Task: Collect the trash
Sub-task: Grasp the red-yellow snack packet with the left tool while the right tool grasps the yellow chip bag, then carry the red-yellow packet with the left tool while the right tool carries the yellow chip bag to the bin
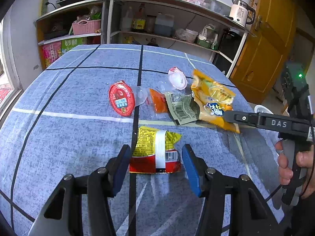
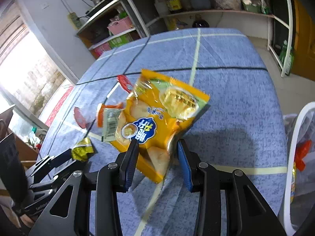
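**Orange wrapper lifted, yellow-and-red packet next**

Orange snack bag (image 2: 157, 122) is in my right gripper (image 2: 157, 157): jaws about half closed, pads pinching its crumpled lower end, the rest of the bag raised clear of the blue checked tablecloth (image 2: 236, 102). In the left wrist view the same bag hangs off the right gripper's black finger, above the other litter. The white-rimmed trash bin (image 2: 291, 157) sits just off the table edge to my right, with some red and yellow scraps already inside.

My left gripper (image 1: 155, 165) stands wide, blue pads either side of a yellow-and-red packet (image 1: 155, 151) that lies flat on the cloth. I see a gap on both sides, so nothing is gripped yet.

Still on the table beyond it: a red-lidded sauce cup (image 1: 121, 98), a clear plastic lid (image 1: 140, 96), an orange sauce sachet (image 1: 157, 102), a grey-green barcode sachet (image 1: 181, 108) and a crumpled white cup (image 1: 178, 77), all clustered near the centre.

Step in hand, as I read it: carry the orange bag to the bin while lining up the second pick. Early in the job; most pieces remain.

Next move calls for swinging the right gripper over the bin rim before letting go, since a light bag can drift. On the left, the pads must drop to cloth level and close on the packet's folds without catching the tablecloth.
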Tool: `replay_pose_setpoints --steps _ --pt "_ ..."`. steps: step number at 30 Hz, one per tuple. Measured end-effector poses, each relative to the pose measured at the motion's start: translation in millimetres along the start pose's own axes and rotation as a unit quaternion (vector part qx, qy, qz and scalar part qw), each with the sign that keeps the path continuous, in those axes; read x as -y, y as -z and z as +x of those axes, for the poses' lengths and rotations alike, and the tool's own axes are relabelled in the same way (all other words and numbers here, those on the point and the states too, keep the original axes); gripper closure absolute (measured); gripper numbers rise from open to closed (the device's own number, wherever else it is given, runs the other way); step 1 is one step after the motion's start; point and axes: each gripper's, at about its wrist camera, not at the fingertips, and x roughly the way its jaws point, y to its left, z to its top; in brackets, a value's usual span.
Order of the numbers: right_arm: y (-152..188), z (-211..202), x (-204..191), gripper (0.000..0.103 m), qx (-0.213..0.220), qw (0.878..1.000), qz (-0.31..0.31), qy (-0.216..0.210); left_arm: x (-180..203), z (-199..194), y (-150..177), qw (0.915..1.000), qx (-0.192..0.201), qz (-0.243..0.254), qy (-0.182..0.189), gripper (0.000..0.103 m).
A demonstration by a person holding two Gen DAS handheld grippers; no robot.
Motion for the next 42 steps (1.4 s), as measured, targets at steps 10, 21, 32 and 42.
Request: replay_pose_setpoints --steps 10,21,32,42 --pt "1.6 2.2 -0.9 0.094 0.006 1.0 -0.006 0.024 2.3 -0.6 -0.4 0.9999 -0.001 -0.005 -0.012 0.049" --pt "4.9 -13.1 -2.6 0.097 0.033 0.999 -0.02 0.023 2.1 -7.9 -0.5 0.9996 0.022 -0.003 -0.018 0.06" --pt "10.2 -45.1 2.6 0.097 0.065 0.997 -0.023 0.02 12.9 -16.0 -7.6 0.9989 0.046 -0.002 0.006 0.064" --pt "17.8 -79.9 28.7 0.097 0.093 0.995 -0.002 0.034 48.7 -13.5 -20.4 0.9975 0.058 0.018 0.037 0.064"
